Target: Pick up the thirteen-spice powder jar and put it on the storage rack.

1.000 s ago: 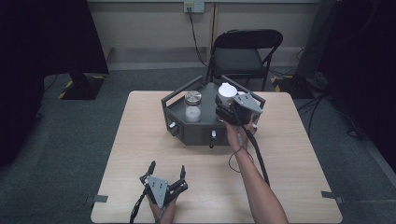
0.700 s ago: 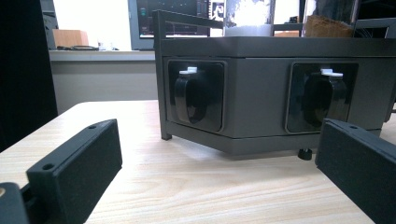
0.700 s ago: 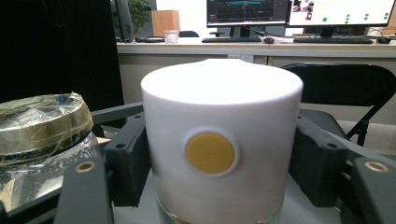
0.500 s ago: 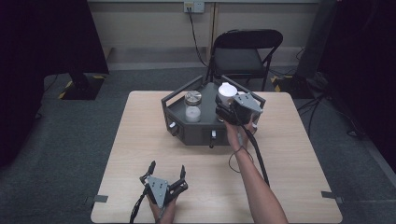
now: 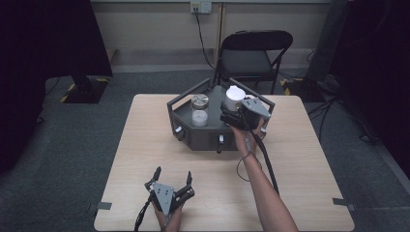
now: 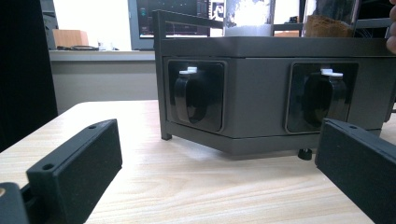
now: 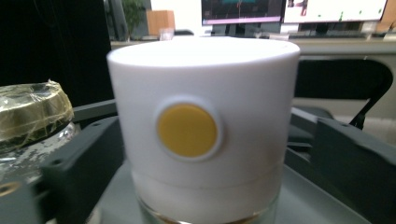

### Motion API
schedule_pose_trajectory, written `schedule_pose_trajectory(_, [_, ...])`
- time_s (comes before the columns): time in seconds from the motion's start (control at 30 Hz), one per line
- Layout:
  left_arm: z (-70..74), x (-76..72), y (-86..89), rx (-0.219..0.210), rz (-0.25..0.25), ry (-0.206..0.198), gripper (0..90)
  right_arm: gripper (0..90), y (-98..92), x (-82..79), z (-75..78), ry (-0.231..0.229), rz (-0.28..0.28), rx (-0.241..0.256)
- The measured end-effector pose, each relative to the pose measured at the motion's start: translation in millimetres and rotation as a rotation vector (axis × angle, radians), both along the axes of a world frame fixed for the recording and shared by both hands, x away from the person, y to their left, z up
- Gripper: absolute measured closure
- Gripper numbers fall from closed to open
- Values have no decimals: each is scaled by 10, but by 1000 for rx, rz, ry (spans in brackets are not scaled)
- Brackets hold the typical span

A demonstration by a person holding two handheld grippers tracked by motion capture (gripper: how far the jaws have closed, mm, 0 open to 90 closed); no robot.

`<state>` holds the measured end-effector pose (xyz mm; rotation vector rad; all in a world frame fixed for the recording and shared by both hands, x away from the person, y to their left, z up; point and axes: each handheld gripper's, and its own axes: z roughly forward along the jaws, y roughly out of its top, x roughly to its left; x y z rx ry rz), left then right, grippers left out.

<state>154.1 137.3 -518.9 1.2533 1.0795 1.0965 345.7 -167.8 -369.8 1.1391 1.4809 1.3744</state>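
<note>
A dark grey six-sided box (image 5: 203, 137) stands at the middle back of the wooden table (image 5: 140, 145). On its top tray stand a glass jar with a metal lid (image 5: 199, 110) and a jar with a tall white lid (image 5: 234, 98). My right gripper (image 5: 231, 111) is open, one jaw on each side of the white-lidded jar (image 7: 201, 130); a gap shows at the right jaw. The lid bears a yellow dot (image 7: 187, 130). The metal-lidded jar (image 7: 28, 116) sits to its left. My left gripper (image 5: 173, 174) is open near the table's front edge, facing the box (image 6: 257, 93).
Two black knobs with white tabs (image 6: 194, 95) (image 6: 322, 98) sit in the box's near faces. A black folding chair (image 5: 254, 53) stands behind the table. The right gripper's cable (image 5: 266, 159) trails along the forearm. Bare tabletop lies left and right of the box.
</note>
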Motion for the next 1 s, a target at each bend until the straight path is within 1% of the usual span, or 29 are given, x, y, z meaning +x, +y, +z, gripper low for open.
schedule_pose_trajectory(0.13, [1,0,0,0,0,0,0,0,-37,-22,-66,-18,12,12])
schedule_pose_trajectory(0.2, [1,0,0,0,0,0,0,0,-58,-34,-64,-18,19,25])
schedule_pose_trajectory(0.43, [0,0,0,0,0,0,1,0,-82,-87,-43,-35,29,25])
schedule_pose_trajectory(0.7, [0,0,-1,0,0,0,1,0,-109,-211,-40,-64,29,36])
schedule_pose_trajectory(0.77, [0,0,-1,0,1,0,1,0,-114,-233,-44,-65,31,40])
schedule_pose_trajectory(0.87, [1,-1,-2,0,1,0,1,0,-127,-253,-37,-56,39,52])
schedule_pose_trajectory(1.0, [0,-1,-2,0,1,0,1,0,-120,-295,-44,-61,38,50])
